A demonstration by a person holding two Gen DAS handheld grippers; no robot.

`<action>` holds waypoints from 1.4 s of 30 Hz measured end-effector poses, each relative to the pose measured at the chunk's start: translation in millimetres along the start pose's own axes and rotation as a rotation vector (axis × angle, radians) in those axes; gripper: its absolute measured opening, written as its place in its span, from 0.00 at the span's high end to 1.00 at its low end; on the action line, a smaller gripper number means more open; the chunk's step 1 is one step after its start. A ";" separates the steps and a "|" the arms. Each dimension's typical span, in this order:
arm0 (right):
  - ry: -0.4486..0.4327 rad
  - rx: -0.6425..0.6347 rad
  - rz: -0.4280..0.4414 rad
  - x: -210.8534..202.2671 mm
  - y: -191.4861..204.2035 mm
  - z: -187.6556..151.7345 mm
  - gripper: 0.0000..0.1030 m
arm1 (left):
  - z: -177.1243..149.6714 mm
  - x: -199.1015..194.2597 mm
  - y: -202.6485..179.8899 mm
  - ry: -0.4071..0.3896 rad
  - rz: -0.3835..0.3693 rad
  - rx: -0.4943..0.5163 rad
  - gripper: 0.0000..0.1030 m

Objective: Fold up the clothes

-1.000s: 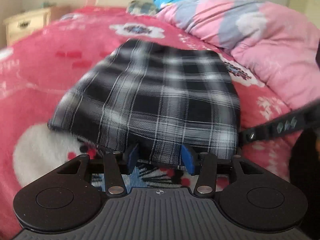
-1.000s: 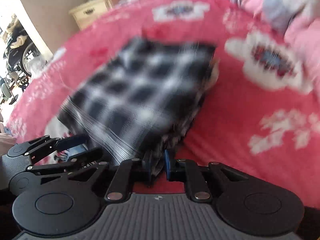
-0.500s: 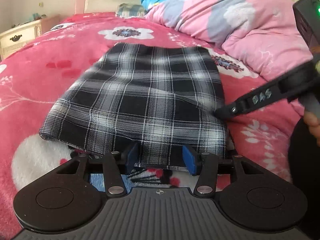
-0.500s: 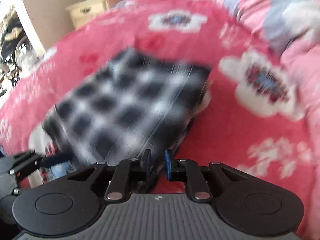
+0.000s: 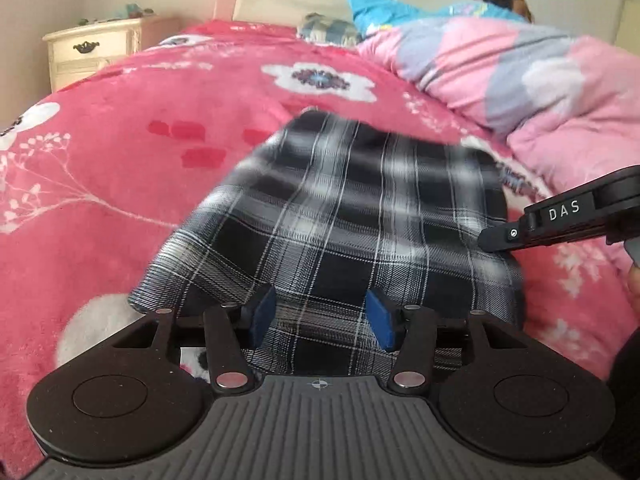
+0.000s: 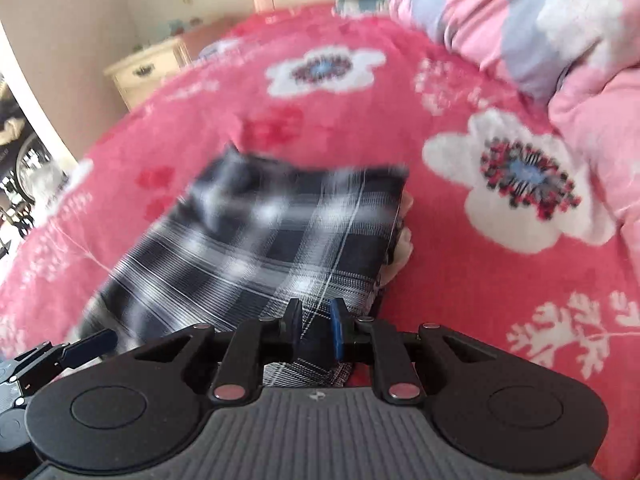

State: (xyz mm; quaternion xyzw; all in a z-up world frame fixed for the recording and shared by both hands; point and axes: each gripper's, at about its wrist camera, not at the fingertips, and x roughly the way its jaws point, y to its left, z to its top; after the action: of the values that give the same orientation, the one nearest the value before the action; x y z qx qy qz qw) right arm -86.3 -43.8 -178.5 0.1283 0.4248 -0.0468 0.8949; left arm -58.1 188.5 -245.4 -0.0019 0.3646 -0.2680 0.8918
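A folded black-and-white plaid garment lies on the pink flowered bed blanket, blurred by motion. My left gripper straddles its near edge; the cloth runs flat and unbunched between the blue pads, which stand well apart. My right gripper is shut on the garment's near right corner, with plaid cloth pinched in the narrow gap. In the left wrist view the right gripper reaches in from the right to the garment's right edge. The left gripper shows at the lower left of the right wrist view.
A pink and grey quilt is heaped along the bed's right side, with a person's head beyond it by the headboard. A cream nightstand stands at the far left. A hand shows at the right edge.
Both grippers have risen and tipped up, showing more of the bed's head. The garment's near edge now reaches further under my left gripper. The right gripper still pinches the cloth.
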 end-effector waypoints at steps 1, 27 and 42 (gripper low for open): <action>-0.017 0.001 0.007 -9.1 -0.9 0.6 0.84 | 1.6 -7.3 0.3 -0.014 0.002 -0.001 0.51; -0.376 -0.886 0.793 -124.6 242.6 45.1 0.69 | 51.5 -420.7 72.4 -0.601 0.721 -0.371 0.36; 0.030 -1.233 0.985 -72.8 459.6 -78.5 0.73 | -86.4 -381.5 167.9 -0.263 0.849 -0.583 0.43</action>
State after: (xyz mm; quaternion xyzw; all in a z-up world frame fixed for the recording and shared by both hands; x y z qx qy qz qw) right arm -102.8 417.9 -82.6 -0.2171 0.2803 0.6009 0.7164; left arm -259.7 531.8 -94.5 -0.1357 0.2779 0.2315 0.9224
